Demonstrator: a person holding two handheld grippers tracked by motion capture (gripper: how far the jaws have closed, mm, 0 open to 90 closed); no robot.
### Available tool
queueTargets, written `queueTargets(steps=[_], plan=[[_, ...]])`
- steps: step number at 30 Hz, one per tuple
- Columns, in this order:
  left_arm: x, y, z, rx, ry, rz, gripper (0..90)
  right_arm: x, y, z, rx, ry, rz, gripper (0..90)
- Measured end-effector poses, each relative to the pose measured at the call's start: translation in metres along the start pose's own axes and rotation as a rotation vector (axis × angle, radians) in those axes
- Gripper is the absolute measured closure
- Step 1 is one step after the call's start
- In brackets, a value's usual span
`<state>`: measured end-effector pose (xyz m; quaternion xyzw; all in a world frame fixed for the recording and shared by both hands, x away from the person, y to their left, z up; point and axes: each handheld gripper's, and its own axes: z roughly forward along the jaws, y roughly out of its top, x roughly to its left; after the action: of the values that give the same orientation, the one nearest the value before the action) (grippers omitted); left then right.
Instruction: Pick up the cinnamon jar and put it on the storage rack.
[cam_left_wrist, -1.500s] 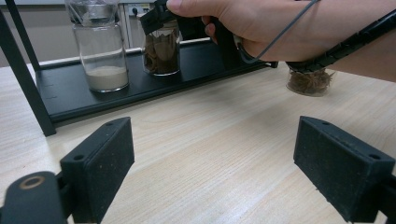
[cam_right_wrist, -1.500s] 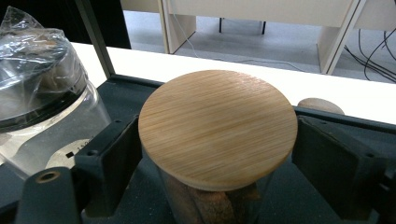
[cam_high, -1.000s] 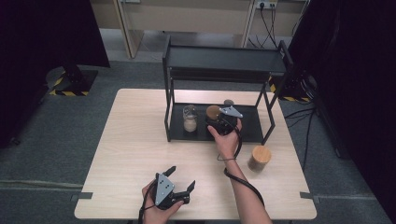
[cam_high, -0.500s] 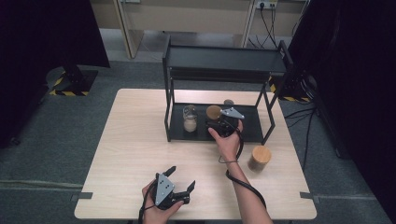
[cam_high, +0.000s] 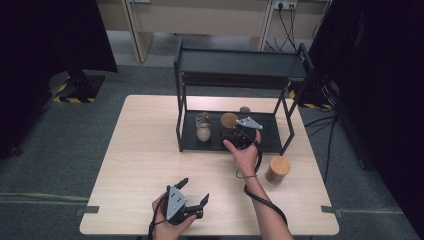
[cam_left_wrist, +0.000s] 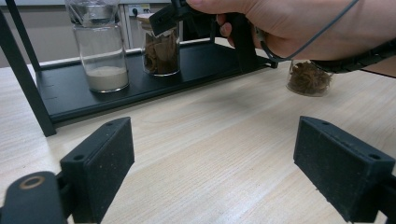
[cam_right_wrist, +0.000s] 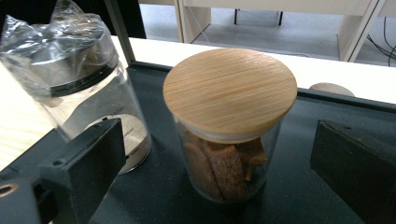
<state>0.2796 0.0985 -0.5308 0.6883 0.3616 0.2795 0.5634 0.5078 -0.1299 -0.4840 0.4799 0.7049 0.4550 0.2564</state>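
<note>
Item, black rack (cam_high: 240, 67) on the table (cam_high: 145, 165). On its lower shelf stood a jar of brown pieces (cam_right_wrist: 229, 130), wooden-lidded, just beside a foil-topped jar of powder (cam_right_wrist: 88, 88). The right gripper (cam_high: 239, 134) had just been opening, jaws wide either side of the jar and touching nothing (a careless withdrawal might clip and topple it). The left gripper (cam_high: 190, 197) rested open and empty.

Right claw (cam_right_wrist: 219, 158) jaws just opening, now wide around wooden-lidded jar (cam_right_wrist: 229, 126).
</note>
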Motion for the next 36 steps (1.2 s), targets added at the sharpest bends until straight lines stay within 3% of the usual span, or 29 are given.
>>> queueTargets(steps=[36], plan=[[0.000, 0.000, 0.000, -0.002, 0.001, -0.003, 12.0, 0.005, -0.018, -0.037, -0.025, 0.056, -0.027, 3.3]])
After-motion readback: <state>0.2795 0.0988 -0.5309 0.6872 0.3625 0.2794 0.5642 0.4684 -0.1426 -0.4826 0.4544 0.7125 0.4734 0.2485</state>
